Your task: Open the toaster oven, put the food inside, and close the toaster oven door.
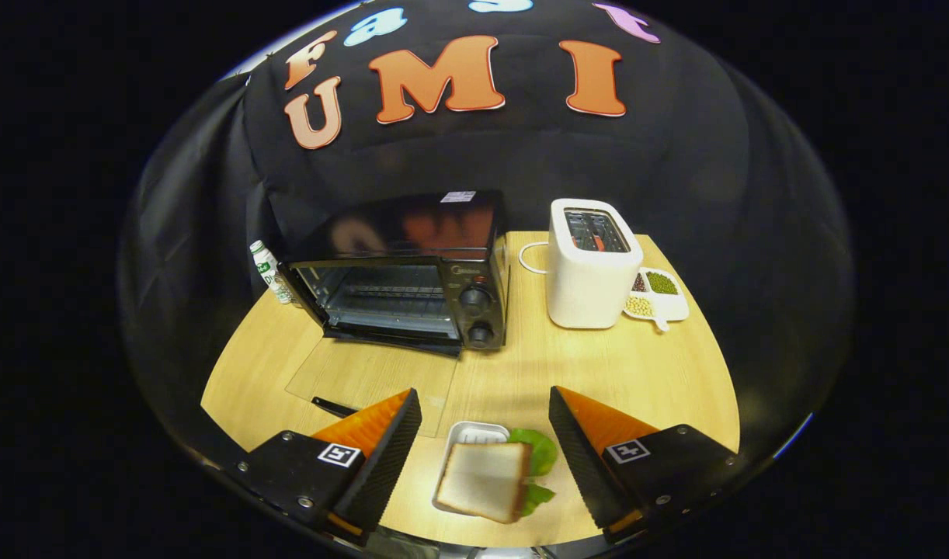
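Note:
The black toaster oven (412,287) stands at the back left of the wooden table (614,373). Its glass door (373,373) lies folded down flat on the table, showing the wire rack inside. The door's dark handle (335,406) sits just ahead of my left finger. A sandwich (484,480) of white bread with green lettuce (538,450) rests on a small white tray (467,431) at the table's near edge. It lies low between my two fingers, touching neither. My gripper (484,396) is open and holds nothing.
A white pop-up toaster (591,264) stands to the right of the oven, its cord (527,260) looping behind. A white divided dish of beans (657,295) sits beside the toaster. A small bottle (271,272) stands left of the oven.

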{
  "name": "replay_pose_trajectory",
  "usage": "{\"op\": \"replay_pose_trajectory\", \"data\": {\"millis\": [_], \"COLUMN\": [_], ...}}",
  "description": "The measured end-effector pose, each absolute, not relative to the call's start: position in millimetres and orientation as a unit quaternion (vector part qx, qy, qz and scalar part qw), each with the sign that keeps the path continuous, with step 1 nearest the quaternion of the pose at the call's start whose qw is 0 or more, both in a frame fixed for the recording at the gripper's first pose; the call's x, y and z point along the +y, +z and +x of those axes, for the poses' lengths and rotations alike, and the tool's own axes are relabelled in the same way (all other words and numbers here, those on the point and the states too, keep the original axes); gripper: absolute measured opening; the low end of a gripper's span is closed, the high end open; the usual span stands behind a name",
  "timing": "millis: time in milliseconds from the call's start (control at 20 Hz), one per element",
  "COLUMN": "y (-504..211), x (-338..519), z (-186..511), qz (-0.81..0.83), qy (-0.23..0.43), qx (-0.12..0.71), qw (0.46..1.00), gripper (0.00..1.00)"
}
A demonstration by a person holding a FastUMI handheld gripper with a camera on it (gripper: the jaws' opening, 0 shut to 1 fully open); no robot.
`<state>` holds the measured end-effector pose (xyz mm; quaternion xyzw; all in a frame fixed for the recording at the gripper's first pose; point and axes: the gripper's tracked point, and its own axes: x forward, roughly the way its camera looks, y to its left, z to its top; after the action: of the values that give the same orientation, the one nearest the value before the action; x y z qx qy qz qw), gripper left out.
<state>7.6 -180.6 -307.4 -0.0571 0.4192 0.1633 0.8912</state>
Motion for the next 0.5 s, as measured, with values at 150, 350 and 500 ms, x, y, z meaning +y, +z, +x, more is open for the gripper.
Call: {"op": "replay_pose_trajectory", "data": {"millis": [150,350,500], "y": [-313,-329,-354], "x": [-199,-212,-219], "z": [0,-18,-33], "qz": [-0.038,-0.009,0.012], "qy": [0.189,0.219,0.23], "qx": [0.47,0.539,0.588], "qw": [0.861,0.813,0.775], "gripper": [0.98,0.99,0.99]}}
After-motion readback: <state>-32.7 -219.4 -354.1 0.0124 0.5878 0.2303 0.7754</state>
